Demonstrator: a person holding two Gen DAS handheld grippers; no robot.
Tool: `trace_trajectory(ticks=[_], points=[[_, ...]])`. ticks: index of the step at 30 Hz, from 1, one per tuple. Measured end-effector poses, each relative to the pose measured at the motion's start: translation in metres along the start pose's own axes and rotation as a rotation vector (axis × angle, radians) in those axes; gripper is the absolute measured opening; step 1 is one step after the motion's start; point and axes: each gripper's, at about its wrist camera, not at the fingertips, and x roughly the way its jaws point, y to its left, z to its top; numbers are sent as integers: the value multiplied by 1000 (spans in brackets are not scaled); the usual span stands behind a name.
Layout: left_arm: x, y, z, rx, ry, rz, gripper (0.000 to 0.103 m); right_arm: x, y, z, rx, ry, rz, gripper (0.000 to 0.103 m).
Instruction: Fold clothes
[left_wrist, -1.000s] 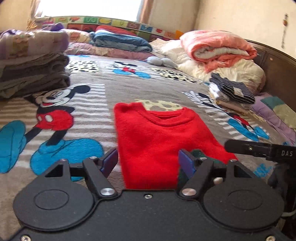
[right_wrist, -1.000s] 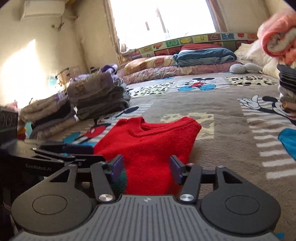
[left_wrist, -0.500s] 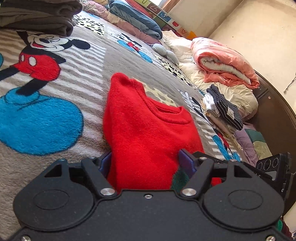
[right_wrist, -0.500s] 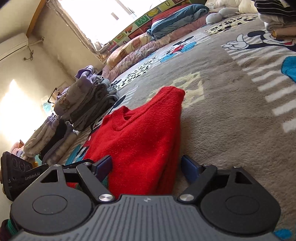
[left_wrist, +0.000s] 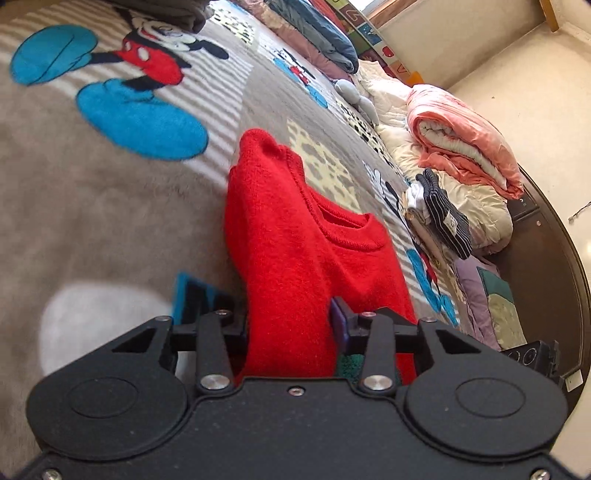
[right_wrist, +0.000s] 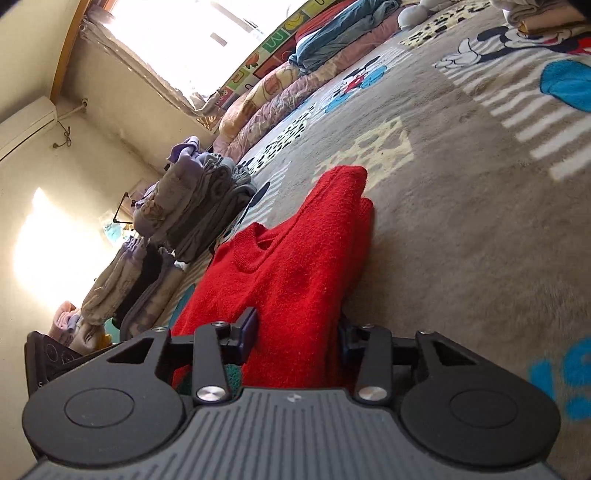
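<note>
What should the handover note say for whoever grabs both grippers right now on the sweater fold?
Left gripper: jaws closing, near hem of the red sweater between them.
Right gripper: jaws closing, the sweater's other near corner between them.
Sweater lies on the cartoon blanket, sleeves already tucked in, collar at the far end.
Folded stacks sit at both sides of the bed: grey pile, striped pile.
Left: finish the pinch, carry the hem toward the collar, release, then stack it.
</note>
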Motion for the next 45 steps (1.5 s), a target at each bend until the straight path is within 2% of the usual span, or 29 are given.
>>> trace_trajectory(ticks=[2,4,6,8,12,16,20,21,22,23,24,27,31,35,40,45], points=[[-18,3,-19,-11,28,-1,38,-18,3,-22,22,37,8,43],[-32,-2,-34,54,52,13,44,-33,8,-39,20,71,10,43],[-48,-16,-43,168,8,72,63,-47,12,-54,25,86,1,48],[-56,-18,-45,194,-39,70,69,-62,13,-64,32,68,-5,56],[-50,-9,-41,182,-55,83,69,-75,13,-66,19,-5,-21,72],[-32,-1,-37,143,-49,93,70,-67,10,-67,10,-20,-16,80],[-22,-2,-36,130,-79,59,67,-53,14,-72,-28,-45,-37,80],[-21,-3,-36,134,-79,49,52,-51,13,-72,-22,-61,-36,74],[-20,-1,-36,117,-74,31,46,-48,12,-73,-14,-66,-27,54],[-19,2,-37,99,-69,13,43,-45,11,-74,-5,-65,-15,46],[-22,4,-36,83,-67,-2,38,-43,10,-76,4,-65,-2,45],[-31,8,-34,43,-69,-46,33,-40,9,-77,30,-69,35,38],[-51,8,-33,52,-101,-73,32,-44,15,-79,65,-86,90,36],[-83,14,-27,42,-168,-94,32,-40,30,-80,69,-84,156,36],[-144,22,-9,8,-314,-76,32,-20,71,-72,38,-64,258,36],[-223,34,7,-55,-527,-65,32,19,139,-53,-9,-4,397,36]])
